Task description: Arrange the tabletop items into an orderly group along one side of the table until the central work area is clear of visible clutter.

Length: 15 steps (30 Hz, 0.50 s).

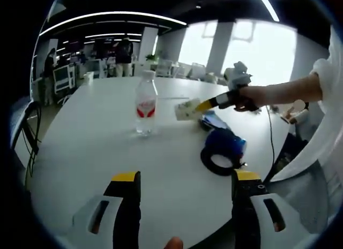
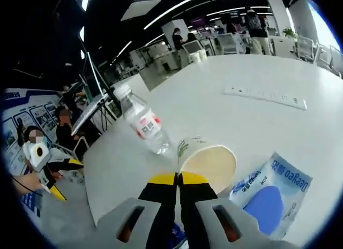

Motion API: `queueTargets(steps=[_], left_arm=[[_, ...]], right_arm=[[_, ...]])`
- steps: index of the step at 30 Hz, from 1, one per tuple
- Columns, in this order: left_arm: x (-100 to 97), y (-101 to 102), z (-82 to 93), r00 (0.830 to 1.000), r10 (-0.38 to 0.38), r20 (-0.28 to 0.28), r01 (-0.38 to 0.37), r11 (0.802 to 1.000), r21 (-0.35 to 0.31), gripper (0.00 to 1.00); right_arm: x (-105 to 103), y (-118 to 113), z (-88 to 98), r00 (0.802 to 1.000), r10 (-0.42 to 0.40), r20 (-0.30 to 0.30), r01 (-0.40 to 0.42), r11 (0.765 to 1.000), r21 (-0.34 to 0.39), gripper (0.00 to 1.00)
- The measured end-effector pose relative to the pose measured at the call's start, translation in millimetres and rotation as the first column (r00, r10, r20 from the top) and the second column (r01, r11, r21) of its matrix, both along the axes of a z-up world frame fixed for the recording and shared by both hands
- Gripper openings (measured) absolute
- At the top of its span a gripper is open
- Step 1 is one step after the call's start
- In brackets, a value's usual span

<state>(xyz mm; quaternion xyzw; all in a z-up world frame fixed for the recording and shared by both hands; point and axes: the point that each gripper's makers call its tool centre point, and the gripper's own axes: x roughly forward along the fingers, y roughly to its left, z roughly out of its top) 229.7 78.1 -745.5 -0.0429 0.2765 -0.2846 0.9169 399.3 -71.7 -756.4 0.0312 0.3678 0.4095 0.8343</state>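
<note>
In the right gripper view the right gripper (image 2: 177, 180) has its yellow-tipped black jaws pressed together on the near rim of a paper cup (image 2: 208, 159), which it holds tilted so that the round mouth and pale cream inside face the camera; the cup's outer wall is white with a small green print near the lip; in the left gripper view the same gripper (image 1: 206, 105) reaches in from the right, held by a person's hand, with the cup lifted above the table (image 1: 91, 147); the left gripper (image 1: 185, 180) hangs over the near edge of the white table with its jaws spread wide and nothing between them; ahead of it stands a clear plastic water bottle (image 1: 145, 104), upright, with a white cap and a red and white label, well apart from the jaws; in the right gripper view the bottle (image 2: 142, 124) appears just behind the cup; beside the cup lies a flat white and blue packet (image 2: 272, 194) with blue lettering; on the table's right side in the left gripper view sit a blue object (image 1: 227, 141) and a black ring (image 1: 221, 160) touching it; farther back in the right gripper view a white power strip (image 2: 265, 96) lies flat on the tabletop.
</note>
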Motion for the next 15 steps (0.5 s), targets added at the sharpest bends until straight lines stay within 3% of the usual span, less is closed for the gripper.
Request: queueTargets(steps=[8, 10, 14, 15], left_arm=[[2.1, 0.6, 2.6, 1.0, 0.002, 0.008, -0.002, 1.0, -0.008, 0.64], [1.4, 1.0, 0.9, 1.0, 0.002, 0.006, -0.002, 1.0, -0.006, 0.64], [-0.6, 1.5, -1.2, 1.0, 0.008, 0.001, -0.008, 1.0, -0.015, 0.64], [-1.3, 1.1, -1.5, 1.0, 0.008, 0.001, -0.008, 1.0, -0.017, 0.64]], right_arm=[[5.1, 7.8, 9.2, 0.991, 0.134, 0.019, -0.131, 0.984, -0.117, 0.0], [5.7, 6.9, 9.3, 0.982, 0.187, 0.031, -0.179, 0.969, -0.172, 0.0], [3.4, 10.3, 11.6, 0.964, 0.265, 0.035, -0.251, 0.944, -0.215, 0.0], [3.3, 8.4, 9.4, 0.954, 0.298, 0.032, -0.281, 0.926, -0.252, 0.0]])
